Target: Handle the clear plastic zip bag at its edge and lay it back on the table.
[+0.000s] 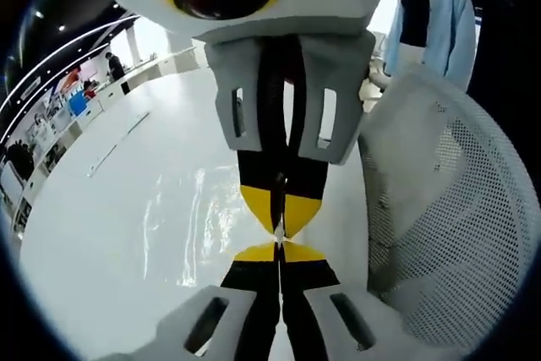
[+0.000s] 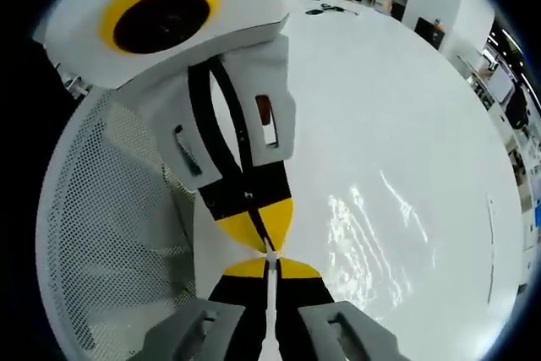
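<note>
Clear plastic is what I have pinched between both tools: the zip bag (image 1: 199,226) spreads out to the left of my left hand-held gripper (image 1: 278,241) in the left gripper view, glossy and wrinkled, low over the white table (image 1: 101,209), and I cannot tell whether its far part already rests on the surface. My left jaws are closed, their yellow tips pressed together on the bag's edge, and the right hand-held gripper comes down from the top of that view to meet them tip to tip at the same spot. A white mesh chair back (image 1: 448,234) stands just beside the table on the right of that view. In the right gripper view the chair back (image 2: 110,234) sits on the left, the right hand-held gripper (image 2: 269,253) is likewise closed on the thin edge, with the left hand-held gripper facing it from above, and the bag (image 2: 380,243) fans out to the right over the table (image 2: 380,90). So both hands hold one point of the edge, neither nearer than the other, and the bag's body trails away from the chair side across the table. I judge that laying it back means lowering this pinched edge straight down and then releasing.
</note>
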A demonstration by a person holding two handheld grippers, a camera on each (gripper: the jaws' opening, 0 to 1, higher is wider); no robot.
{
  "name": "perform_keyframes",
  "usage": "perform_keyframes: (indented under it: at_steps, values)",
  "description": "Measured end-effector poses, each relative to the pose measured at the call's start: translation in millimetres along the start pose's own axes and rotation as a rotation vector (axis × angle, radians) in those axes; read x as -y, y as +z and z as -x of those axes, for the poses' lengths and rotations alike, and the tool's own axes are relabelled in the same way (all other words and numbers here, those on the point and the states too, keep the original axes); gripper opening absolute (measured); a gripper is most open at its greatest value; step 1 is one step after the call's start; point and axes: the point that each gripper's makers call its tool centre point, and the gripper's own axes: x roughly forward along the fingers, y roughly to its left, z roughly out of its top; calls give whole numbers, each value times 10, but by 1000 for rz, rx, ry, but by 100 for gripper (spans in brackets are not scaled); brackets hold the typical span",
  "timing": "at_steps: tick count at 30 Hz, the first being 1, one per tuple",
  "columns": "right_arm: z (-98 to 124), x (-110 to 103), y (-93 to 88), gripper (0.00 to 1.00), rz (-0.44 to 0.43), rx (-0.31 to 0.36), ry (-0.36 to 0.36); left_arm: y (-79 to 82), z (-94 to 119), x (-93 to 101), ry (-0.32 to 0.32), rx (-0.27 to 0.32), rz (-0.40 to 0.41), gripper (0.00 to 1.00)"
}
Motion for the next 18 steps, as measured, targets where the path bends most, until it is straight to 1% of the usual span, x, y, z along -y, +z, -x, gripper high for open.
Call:
perform_keyframes:
  at_steps: [1, 3, 4, 6, 7, 8, 9, 10, 11, 13, 14, 18]
  values:
    - [9, -9, -4, 0, -3, -4, 6, 3, 2, 19, -13, 3, 16, 0]
    - [13, 9, 11, 0, -5, 1, -2, 6, 7, 2, -4, 5, 19, 0]
    - [14, 2, 12, 0, -16, -2, 5, 13, 10, 13, -9, 7, 26, 0]
    - [15, 15, 20, 0, -25, 5, 2, 18, 17, 10, -8, 11, 9, 0]
    - [18, -23, 17, 0, -55, 14, 26, 19, 25, 26, -21, 19, 9, 0]
    - [25, -6, 32, 0, -69, 33, 19, 47, 32, -11, -2, 34, -26, 0]
    - [50, -7, 51, 0, -90, 58, 22, 37, 48, 8, -7, 40, -22, 0]
    - [58, -45, 51, 0, -123, 65, 46, 46, 46, 15, -17, 52, 3, 0]
    - [82, 1, 53, 0, -119, 76, 27, 56, 54, -15, 4, 54, -27, 0]
    - [75, -22, 40, 0, -122, 70, 41, 67, 45, 0, -8, 55, -19, 0]
    - [72, -22, 39, 0, -113, 70, 37, 67, 38, -11, -3, 54, -37, 0]
    - [69, -19, 22, 0, -102, 69, 37, 67, 24, -6, -5, 60, -39, 0]
